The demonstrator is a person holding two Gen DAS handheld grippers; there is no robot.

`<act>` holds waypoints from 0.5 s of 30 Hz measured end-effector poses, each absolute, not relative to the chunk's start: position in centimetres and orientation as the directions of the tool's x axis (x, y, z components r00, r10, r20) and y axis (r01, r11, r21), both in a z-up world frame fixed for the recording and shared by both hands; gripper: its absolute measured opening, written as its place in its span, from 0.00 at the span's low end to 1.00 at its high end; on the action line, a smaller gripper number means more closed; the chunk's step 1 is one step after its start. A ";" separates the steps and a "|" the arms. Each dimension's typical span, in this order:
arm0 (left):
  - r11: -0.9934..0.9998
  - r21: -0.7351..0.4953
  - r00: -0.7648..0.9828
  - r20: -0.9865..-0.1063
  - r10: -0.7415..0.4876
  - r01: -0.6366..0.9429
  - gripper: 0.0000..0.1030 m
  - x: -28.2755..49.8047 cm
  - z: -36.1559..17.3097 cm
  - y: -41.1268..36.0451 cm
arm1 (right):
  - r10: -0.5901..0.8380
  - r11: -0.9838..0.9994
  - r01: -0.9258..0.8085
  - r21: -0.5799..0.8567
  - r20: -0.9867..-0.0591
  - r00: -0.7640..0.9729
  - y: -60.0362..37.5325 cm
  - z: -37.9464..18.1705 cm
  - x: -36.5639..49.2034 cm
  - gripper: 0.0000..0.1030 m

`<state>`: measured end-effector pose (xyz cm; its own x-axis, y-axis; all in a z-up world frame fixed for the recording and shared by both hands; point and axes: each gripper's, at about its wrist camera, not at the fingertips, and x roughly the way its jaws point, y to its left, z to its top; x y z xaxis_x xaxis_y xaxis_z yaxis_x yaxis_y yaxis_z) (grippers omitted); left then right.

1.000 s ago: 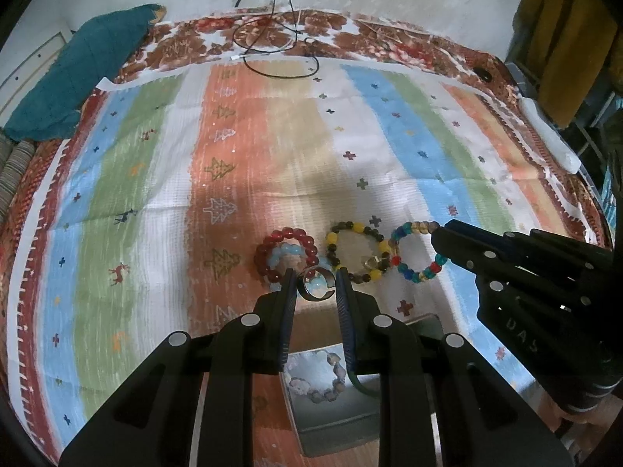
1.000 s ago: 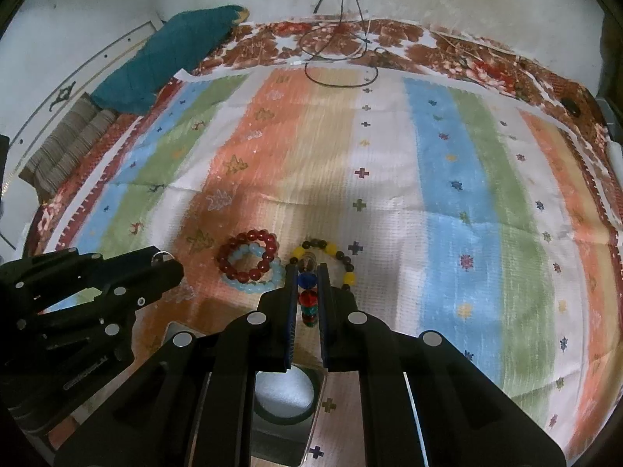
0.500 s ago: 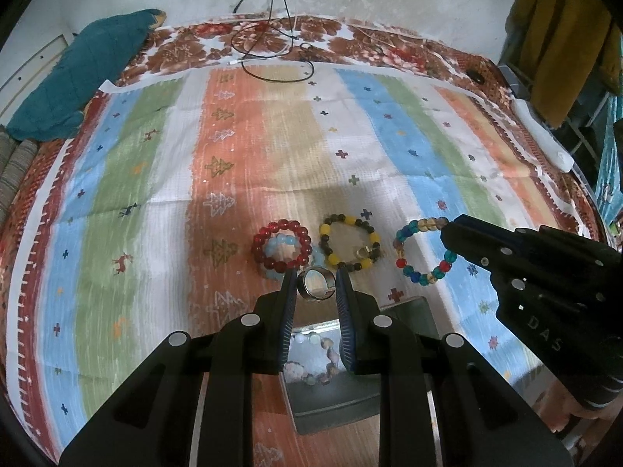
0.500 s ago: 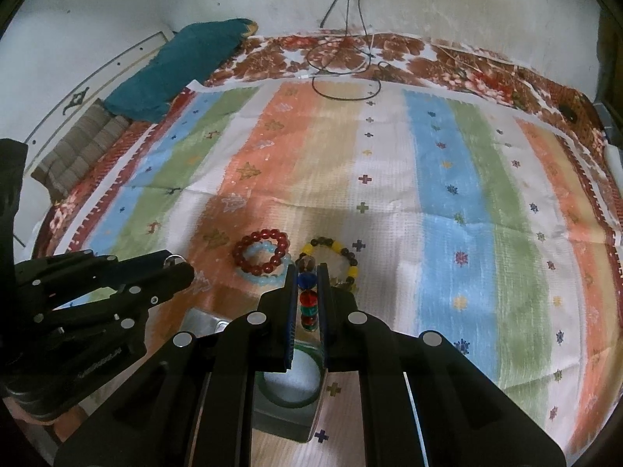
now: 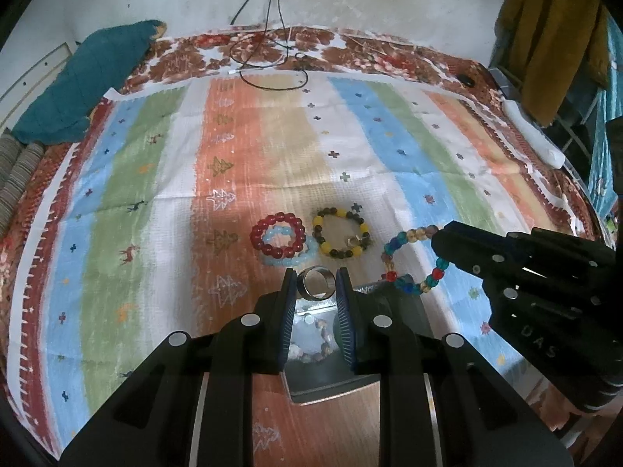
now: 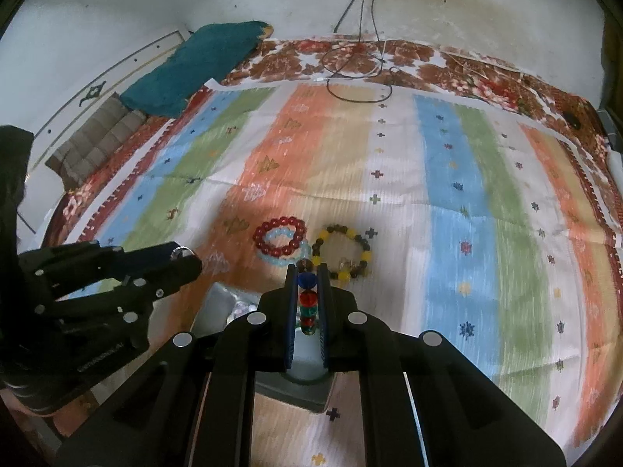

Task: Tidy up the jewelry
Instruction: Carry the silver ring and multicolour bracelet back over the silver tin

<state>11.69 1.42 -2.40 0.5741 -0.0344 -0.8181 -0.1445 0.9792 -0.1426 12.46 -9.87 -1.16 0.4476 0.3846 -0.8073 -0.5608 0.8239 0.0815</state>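
Note:
My left gripper (image 5: 315, 278) is shut on a silver ring (image 5: 314, 283), held above a grey metal box (image 5: 331, 385) that holds a pale beaded bracelet (image 5: 311, 344). My right gripper (image 6: 307, 272) is shut on a multicolour bead bracelet (image 6: 307, 299), also seen hanging from it in the left wrist view (image 5: 405, 260), above the same box (image 6: 300, 389). On the striped cloth lie a red bead bracelet (image 5: 278, 234) over a light blue one (image 5: 286, 260), and a yellow and brown bracelet (image 5: 342, 237).
A striped cloth (image 5: 155, 179) covers the bed. A teal pillow (image 5: 81, 81) lies far left, black cables (image 5: 268, 66) at the back, a white power strip (image 5: 533, 140) at the right edge. A yellow garment (image 5: 553, 39) hangs far right.
Both grippers have risen and drawn back a little with their loads; the multicolour bracelet has lifted off the cloth. The bracelets on the cloth have not moved.

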 end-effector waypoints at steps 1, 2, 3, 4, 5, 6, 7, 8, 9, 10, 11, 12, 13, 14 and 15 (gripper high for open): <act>0.979 -0.143 0.576 -0.817 -0.035 -0.143 0.19 11.5 -2.3 1.3 | 0.385 0.823 -0.562 0.081 -0.807 0.448 -9.9 -1.1 12.3 0.10; 0.980 -0.142 0.578 -0.816 -0.035 -0.141 0.19 11.3 -2.3 1.2 | 0.387 0.822 -0.564 0.081 -0.806 0.448 -10.0 -1.1 12.1 0.10; 0.980 -0.141 0.578 -0.815 -0.034 -0.141 0.19 11.1 -2.3 1.2 | 0.388 0.822 -0.564 0.082 -0.805 0.449 -10.1 -1.0 11.9 0.10; 0.980 -0.139 0.578 -0.815 -0.032 -0.142 0.19 11.0 -2.3 1.2 | 0.390 0.821 -0.564 0.084 -0.804 0.449 -10.1 -1.0 11.8 0.10; 0.980 -0.138 0.577 -0.816 -0.031 -0.143 0.19 10.9 -2.4 1.2 | 0.393 0.820 -0.566 0.085 -0.803 0.448 -10.2 -1.0 11.6 0.10; 0.980 -0.137 0.576 -0.817 -0.029 -0.145 0.19 10.7 -2.5 1.2 | 0.397 0.818 -0.569 0.088 -0.802 0.447 -10.3 -0.9 11.3 0.10; 0.980 -0.137 0.574 -0.818 -0.028 -0.146 0.19 10.6 -2.5 1.2 | 0.399 0.816 -0.571 0.089 -0.801 0.446 -10.3 -0.9 11.1 0.10; 0.979 -0.137 0.574 -0.819 -0.028 -0.148 0.19 10.4 -2.6 1.1 | 0.401 0.814 -0.574 0.089 -0.800 0.446 -10.3 -0.8 10.9 0.10; 0.979 -0.137 0.573 -0.819 -0.027 -0.149 0.19 10.3 -2.6 1.1 | 0.404 0.812 -0.577 0.089 -0.800 0.444 -10.3 -0.8 10.6 0.10; 0.979 -0.137 0.572 -0.820 -0.027 -0.150 0.19 10.2 -2.7 1.1 | 0.404 0.811 -0.579 0.090 -0.801 0.442 -10.4 -0.9 10.6 0.10; 0.979 -0.136 0.572 -0.820 -0.026 -0.150 0.19 10.0 -2.7 1.1 | 0.405 0.809 -0.581 0.090 -0.802 0.440 -10.4 -0.9 10.4 0.10; 0.979 -0.136 0.571 -0.820 -0.026 -0.150 0.19 9.9 -2.7 1.0 | 0.404 0.808 -0.583 0.089 -0.803 0.438 -10.4 -1.0 10.3 0.10; 0.979 -0.136 0.571 -0.820 -0.027 -0.150 0.19 9.8 -2.7 1.0 | 0.404 0.807 -0.584 0.088 -0.805 0.436 -10.4 -1.1 10.1 0.10; 0.980 -0.136 0.571 -0.821 -0.027 -0.149 0.19 9.7 -2.7 0.9 | 0.404 0.806 -0.585 0.088 -0.805 0.435 -10.4 -1.1 10.0 0.10; 0.980 -0.135 0.570 -0.821 -0.028 -0.148 0.19 9.6 -2.7 0.8 | 0.404 0.805 -0.587 0.088 -0.806 0.433 -10.4 -1.2 9.8 0.10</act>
<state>9.59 0.84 -2.74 0.5699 -0.0277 -0.8213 -0.1476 0.9797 -0.1355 9.84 -10.38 -1.17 0.4334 0.4036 -0.8058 -0.5867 0.8050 0.0877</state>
